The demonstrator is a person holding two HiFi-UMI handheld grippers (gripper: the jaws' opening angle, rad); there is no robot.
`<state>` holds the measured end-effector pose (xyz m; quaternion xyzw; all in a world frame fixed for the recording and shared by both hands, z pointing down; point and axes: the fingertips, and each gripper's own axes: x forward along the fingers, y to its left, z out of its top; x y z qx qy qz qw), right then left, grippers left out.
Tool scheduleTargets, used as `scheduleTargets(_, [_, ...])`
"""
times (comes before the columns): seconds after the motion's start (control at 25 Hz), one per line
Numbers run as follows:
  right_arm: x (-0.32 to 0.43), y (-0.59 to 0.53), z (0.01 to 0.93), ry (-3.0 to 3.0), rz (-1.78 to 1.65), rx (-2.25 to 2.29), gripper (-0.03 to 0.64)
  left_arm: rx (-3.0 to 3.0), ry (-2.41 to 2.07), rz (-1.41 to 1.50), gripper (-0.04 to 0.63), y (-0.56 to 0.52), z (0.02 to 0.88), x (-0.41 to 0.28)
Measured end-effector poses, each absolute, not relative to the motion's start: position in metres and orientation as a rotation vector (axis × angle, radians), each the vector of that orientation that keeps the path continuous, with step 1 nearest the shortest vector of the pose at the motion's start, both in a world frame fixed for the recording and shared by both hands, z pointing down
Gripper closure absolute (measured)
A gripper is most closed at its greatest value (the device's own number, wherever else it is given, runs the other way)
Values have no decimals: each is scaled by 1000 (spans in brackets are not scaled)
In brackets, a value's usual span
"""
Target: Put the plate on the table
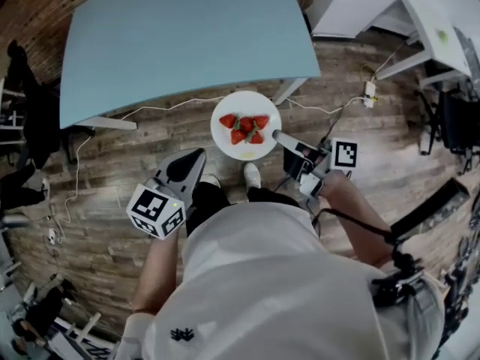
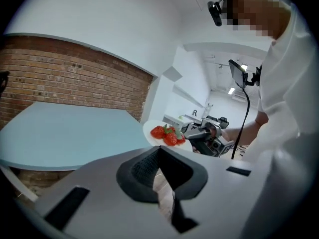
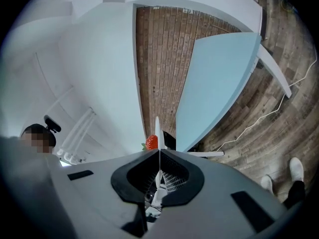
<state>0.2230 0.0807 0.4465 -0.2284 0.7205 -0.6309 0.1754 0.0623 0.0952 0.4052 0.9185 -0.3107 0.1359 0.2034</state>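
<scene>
Plate with strawberries isn't down yet. It's up in the air over the floor, just off the near edge of the table. Right gripper is clamped tight on its rim, with the plate sticking out level in front. Left gripper has its jaws pressed together with nothing in them, off to the plate's left. Table's a light-blue top on white legs. Floor is worn wood planks with white cables trailing across. Brick wall sits behind the table, and there's white furniture off to the right.
</scene>
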Motion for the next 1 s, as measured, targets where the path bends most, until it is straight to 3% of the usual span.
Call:
scheduleTargets(0.16, [211, 40, 460, 2057, -1784, -658, 603, 2554, -815, 358, 595, 60, 419, 55])
scheduleTargets(0.56, [102, -84, 470, 1986, -1782, -704, 603, 2592, -778, 390, 595, -51, 415, -69])
scheduleTargets(1.0, [117, -202, 502, 1875, -1701, -862, 603, 2593, -730, 435, 595, -128, 432, -105])
